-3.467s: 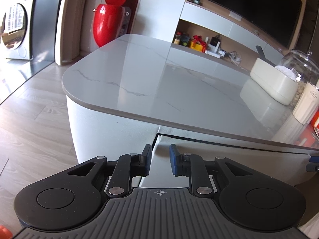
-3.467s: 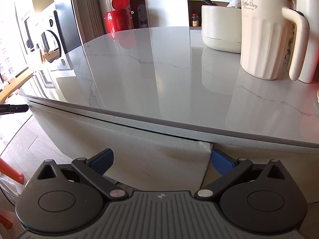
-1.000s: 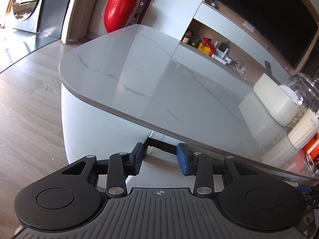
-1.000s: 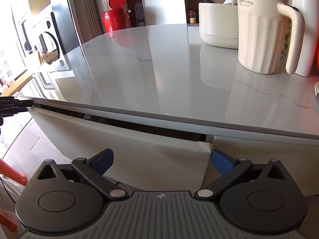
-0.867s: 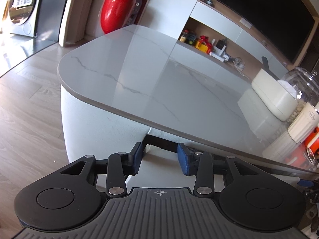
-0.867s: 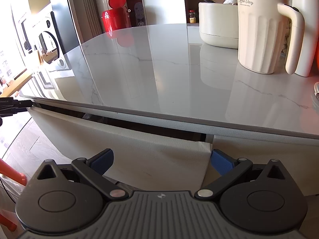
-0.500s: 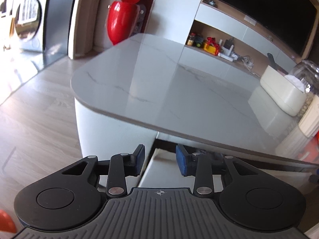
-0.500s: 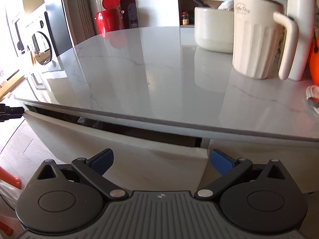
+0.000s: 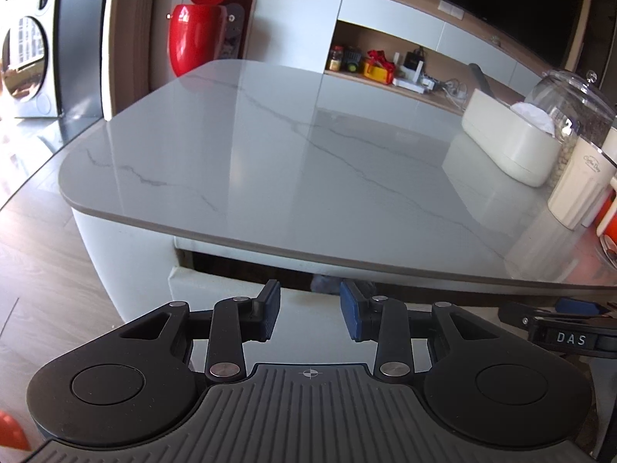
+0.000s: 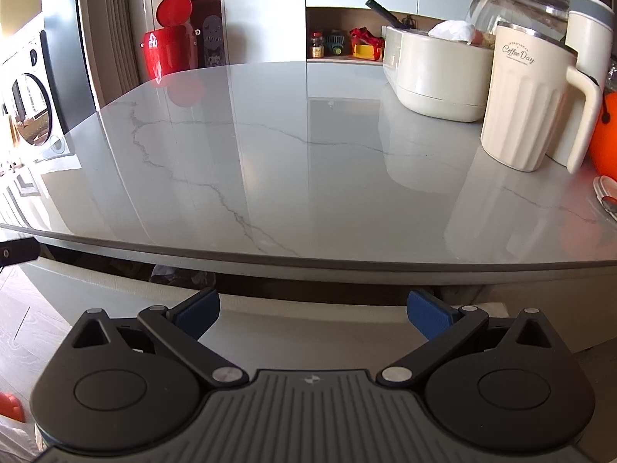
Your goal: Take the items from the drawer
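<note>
– What has changed since a moment ago?
– Your drawer (image 9: 216,281) now stands further out from under the counter (image 9: 308,162); the dark gap above its front has widened, and something dark and blurred shows inside.

– Materials?
– Glossy grey marble slab with thin veins and rounded corners; the drawer front (image 10: 308,332) is matt white. A ribbed cream mug (image 10: 520,104) stands at 2 o'clock.

– Where is the drawer from your tools?
– At 12 o'clock, just beyond both. Your left tool (image 9: 310,316) is parted narrowly, holding nothing; your right tool (image 10: 312,308) gapes wide, empty.

"Coffee Day" on mug (image 10: 520,104), "DAS" on right gripper (image 9: 570,338)
</note>
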The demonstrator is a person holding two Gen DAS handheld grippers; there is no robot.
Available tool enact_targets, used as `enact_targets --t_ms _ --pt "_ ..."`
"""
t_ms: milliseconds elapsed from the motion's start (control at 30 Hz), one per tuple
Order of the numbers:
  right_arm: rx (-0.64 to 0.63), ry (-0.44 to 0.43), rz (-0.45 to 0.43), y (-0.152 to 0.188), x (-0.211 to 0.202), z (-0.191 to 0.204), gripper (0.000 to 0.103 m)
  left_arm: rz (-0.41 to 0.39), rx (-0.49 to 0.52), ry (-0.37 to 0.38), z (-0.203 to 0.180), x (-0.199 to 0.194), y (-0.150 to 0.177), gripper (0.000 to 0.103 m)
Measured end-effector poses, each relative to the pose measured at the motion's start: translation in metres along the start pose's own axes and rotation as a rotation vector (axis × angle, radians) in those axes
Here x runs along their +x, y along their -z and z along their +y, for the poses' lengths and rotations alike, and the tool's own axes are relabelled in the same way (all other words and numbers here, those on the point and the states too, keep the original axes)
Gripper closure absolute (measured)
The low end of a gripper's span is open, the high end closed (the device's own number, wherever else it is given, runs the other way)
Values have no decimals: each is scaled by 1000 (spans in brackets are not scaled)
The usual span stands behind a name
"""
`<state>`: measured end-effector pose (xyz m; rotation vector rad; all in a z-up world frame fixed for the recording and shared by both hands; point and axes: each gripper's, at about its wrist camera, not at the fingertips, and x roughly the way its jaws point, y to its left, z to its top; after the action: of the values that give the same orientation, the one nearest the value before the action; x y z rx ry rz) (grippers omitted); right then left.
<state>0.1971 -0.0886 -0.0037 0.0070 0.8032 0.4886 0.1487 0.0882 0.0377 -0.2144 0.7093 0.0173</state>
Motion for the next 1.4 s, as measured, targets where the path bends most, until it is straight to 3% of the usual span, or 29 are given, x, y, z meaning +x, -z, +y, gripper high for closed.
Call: enact_targets --t_ms 167,300,767,1000,1167,1400 --pt "24 43 -35 1 8 5 0 2 22 -20 -6 7 -2 66" --pt "52 64 -14 -1 15 5 0 18 13 -47 -3 10 -3 66" --pt "58 43 39 -5 16 2 0 40 32 -38 -5 16 -8 67" --pt "66 31 50 5 4 3 0 105 61 -61 -8 26 -2 68" --pt "77 16 56 14 -7 1 0 137 178 -107 -21 27 10 68" --pt "75 -11 73 26 -23 -1 0 176 166 -151 -27 17 19 67"
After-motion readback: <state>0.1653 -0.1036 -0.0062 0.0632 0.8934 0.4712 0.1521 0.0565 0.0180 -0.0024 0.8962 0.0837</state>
